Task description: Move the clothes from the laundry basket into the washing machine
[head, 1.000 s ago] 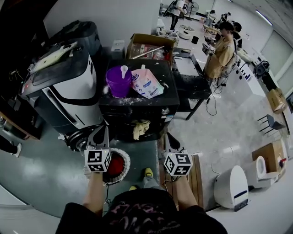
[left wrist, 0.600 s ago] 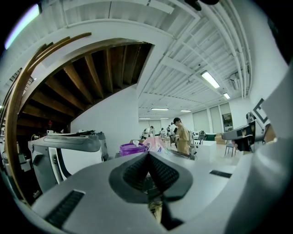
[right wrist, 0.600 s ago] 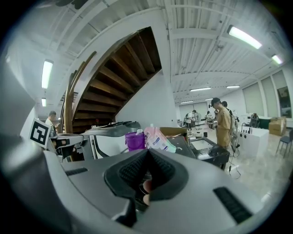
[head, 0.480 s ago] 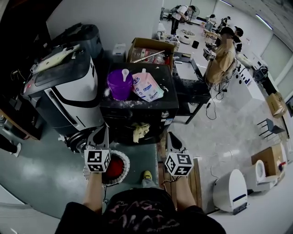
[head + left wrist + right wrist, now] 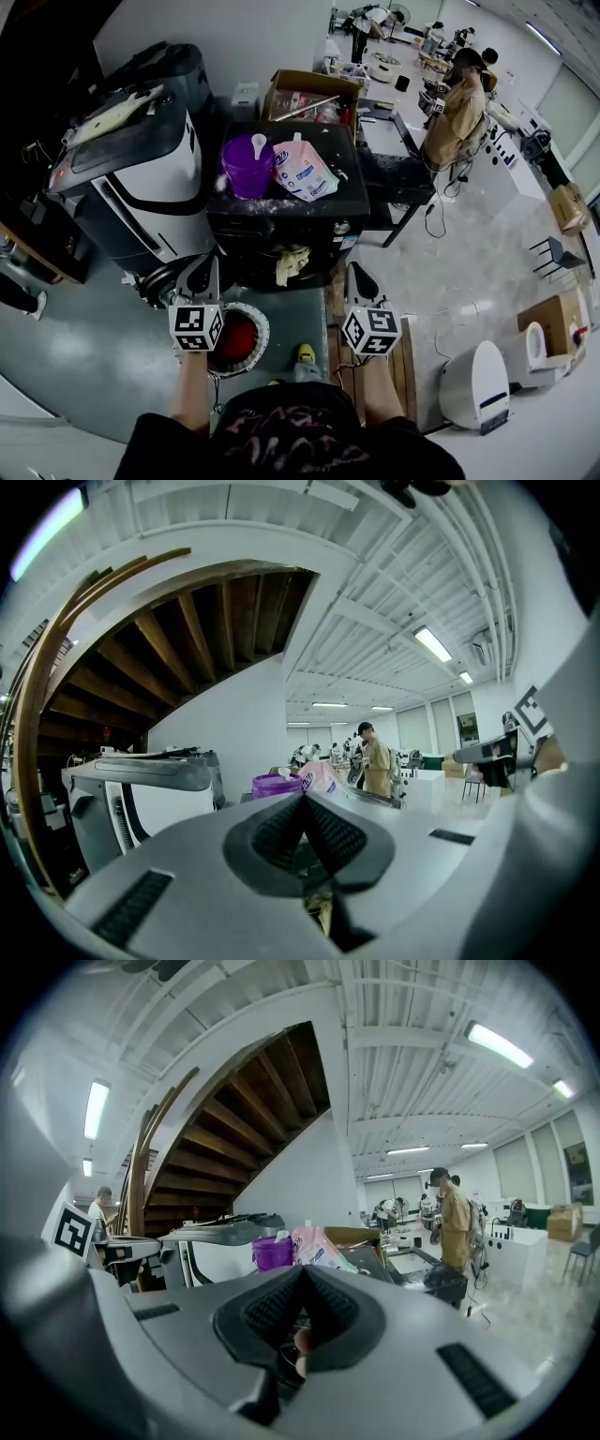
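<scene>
A round white laundry basket (image 5: 255, 323) with red clothes (image 5: 234, 342) stands on the floor by my feet, partly hidden behind my left gripper's marker cube. Just beyond it is the black washing machine (image 5: 281, 225), with a yellowish cloth (image 5: 291, 263) hanging at its front opening. My left gripper (image 5: 210, 268) is held level above the basket, shut with nothing in it; its pads meet in the left gripper view (image 5: 303, 799). My right gripper (image 5: 355, 272) hovers to the right of the machine's front, also shut and empty (image 5: 302, 1271).
A purple cup (image 5: 247, 165) and a pink detergent pouch (image 5: 302, 172) sit on the washing machine's top. A grey-white appliance (image 5: 131, 178) stands left of it, a cardboard box (image 5: 309, 92) behind. A wooden board (image 5: 401, 361) and a white device (image 5: 476, 382) are on the floor at right. A person (image 5: 455, 108) stands far back.
Both grippers stay shut and nearly in place. The right one has turned slightly, and its marker cube sits a little further right.
</scene>
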`<act>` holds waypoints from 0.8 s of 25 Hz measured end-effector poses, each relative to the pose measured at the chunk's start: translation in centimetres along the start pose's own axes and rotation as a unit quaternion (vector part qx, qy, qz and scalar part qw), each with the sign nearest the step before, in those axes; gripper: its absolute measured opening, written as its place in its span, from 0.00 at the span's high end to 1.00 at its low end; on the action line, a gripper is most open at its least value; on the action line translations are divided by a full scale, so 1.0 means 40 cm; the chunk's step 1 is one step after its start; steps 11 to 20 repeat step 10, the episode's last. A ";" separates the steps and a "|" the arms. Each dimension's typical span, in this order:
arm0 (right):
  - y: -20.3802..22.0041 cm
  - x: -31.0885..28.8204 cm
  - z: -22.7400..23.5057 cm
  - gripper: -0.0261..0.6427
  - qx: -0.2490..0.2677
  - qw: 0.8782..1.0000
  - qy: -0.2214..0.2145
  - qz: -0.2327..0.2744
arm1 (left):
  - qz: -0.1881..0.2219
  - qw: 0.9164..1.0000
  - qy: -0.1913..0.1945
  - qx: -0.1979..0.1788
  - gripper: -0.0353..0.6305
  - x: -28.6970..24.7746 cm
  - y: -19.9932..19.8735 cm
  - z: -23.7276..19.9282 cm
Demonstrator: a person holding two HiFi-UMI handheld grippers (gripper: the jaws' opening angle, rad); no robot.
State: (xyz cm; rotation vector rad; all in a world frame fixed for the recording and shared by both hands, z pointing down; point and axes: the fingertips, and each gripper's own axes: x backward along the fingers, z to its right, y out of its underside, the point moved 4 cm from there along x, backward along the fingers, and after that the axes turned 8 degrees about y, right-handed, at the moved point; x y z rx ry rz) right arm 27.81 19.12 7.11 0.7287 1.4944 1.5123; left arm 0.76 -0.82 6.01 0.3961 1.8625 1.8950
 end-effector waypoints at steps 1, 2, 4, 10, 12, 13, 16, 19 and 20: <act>-0.001 0.001 -0.001 0.96 0.002 1.000 0.000 0.000 | 0.000 1.000 -0.001 0.001 0.93 0.002 0.001 -0.002; -0.003 0.001 -0.004 0.96 0.004 1.000 0.000 0.002 | -0.001 1.000 -0.001 0.001 0.93 0.004 0.001 -0.005; -0.010 0.002 -0.006 0.96 0.009 1.000 -0.001 0.005 | -0.001 1.000 -0.002 0.000 0.93 0.006 0.000 -0.009; -0.017 0.001 -0.007 0.96 0.025 1.000 -0.002 0.007 | 0.003 1.000 -0.002 -0.003 0.93 0.010 -0.006 -0.016; -0.017 0.001 -0.007 0.96 0.025 1.000 -0.002 0.007 | 0.003 1.000 -0.002 -0.003 0.93 0.010 -0.006 -0.016; -0.017 0.001 -0.007 0.96 0.025 1.000 -0.002 0.007 | 0.003 1.000 -0.002 -0.003 0.93 0.010 -0.006 -0.016; -0.017 0.001 -0.007 0.96 0.025 1.000 -0.002 0.007 | 0.003 1.000 -0.002 -0.003 0.93 0.010 -0.006 -0.016; -0.017 0.001 -0.007 0.96 0.025 1.000 -0.002 0.007 | 0.003 1.000 -0.002 -0.003 0.93 0.010 -0.006 -0.016; -0.017 0.001 -0.007 0.96 0.025 1.000 -0.002 0.007 | 0.003 1.000 -0.002 -0.003 0.93 0.010 -0.006 -0.016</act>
